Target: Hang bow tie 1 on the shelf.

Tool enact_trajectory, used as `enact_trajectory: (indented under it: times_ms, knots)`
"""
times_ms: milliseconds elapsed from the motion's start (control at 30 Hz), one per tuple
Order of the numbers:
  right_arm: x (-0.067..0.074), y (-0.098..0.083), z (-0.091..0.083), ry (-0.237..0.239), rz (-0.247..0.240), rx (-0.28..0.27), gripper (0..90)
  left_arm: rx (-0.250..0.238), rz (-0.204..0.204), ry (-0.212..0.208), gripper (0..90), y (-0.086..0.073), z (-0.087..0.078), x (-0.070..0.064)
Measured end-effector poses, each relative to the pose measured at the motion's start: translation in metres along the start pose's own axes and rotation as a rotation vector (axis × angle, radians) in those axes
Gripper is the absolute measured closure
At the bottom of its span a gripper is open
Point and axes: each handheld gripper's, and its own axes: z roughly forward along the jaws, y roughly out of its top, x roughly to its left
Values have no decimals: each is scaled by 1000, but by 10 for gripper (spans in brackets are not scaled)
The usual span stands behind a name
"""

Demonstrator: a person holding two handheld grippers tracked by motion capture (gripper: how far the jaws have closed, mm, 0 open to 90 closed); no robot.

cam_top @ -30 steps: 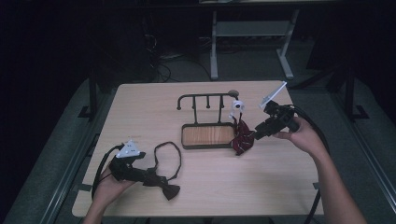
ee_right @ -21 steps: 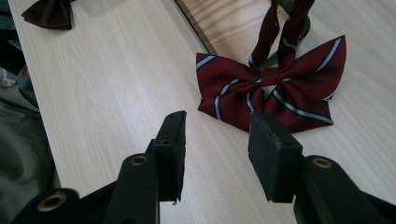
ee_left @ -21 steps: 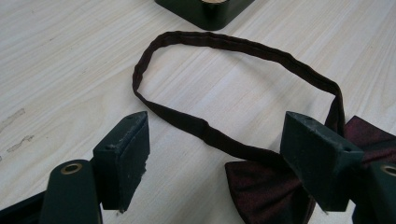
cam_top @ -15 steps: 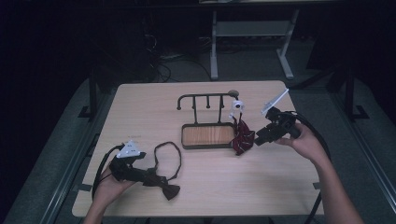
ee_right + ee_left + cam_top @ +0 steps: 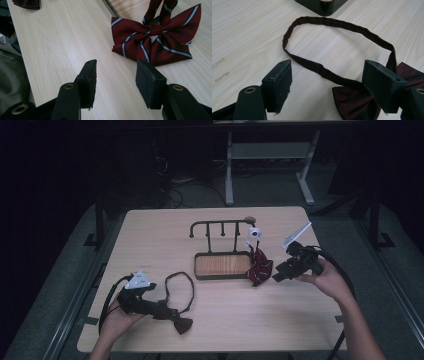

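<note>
The pale wood-grain table [image 5: 165, 235] carries everything in play. Toward its far middle stands a dark rectangular tray with a wooden floor [image 5: 222, 265], and a black metal rack with short upright pegs [image 5: 220, 227] rises from the tray's far edge. A small white round-headed object [image 5: 255, 234] sits at the rack's right end; what it is cannot be made out.

The striped dark-red bow tie with pale blue-white lines [image 5: 156, 36] lies flat on the table just beside the tray's right corner, its neck band running up toward the tray. The plain dark maroon bow tie [image 5: 354, 100] lies near the table's front left, its thin strap [image 5: 337, 25] looped in an open oval on the wood toward the tray.

The left gripper [image 5: 332, 87], held in the person's left hand [image 5: 117, 317] at the front left, has its jaws spread wide. One jaw stands over the maroon bow's knot end and the other stands on bare wood across the strap. The pads do not press on the fabric.

The right gripper [image 5: 116, 77], held in the person's right hand [image 5: 327, 280] at the right side, points at the striped bow tie and is near it, not touching. Its jaws have just been opening and stand apart, with only bare table between them.
</note>
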Motion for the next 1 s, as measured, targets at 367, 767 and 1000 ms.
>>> enact_trajectory:
  times_ms: [367,767,1000]
  knots:
    - [3,-11,6,11,7,-11,483,4,-7,-6,245,0,2,-1]
    - [12,-23,15,1,-6,-2,471,10,-6,-12,246,1,2,1]
    - [17,-29,18,-7,-10,-9,462,10,-4,-13,246,4,1,1]
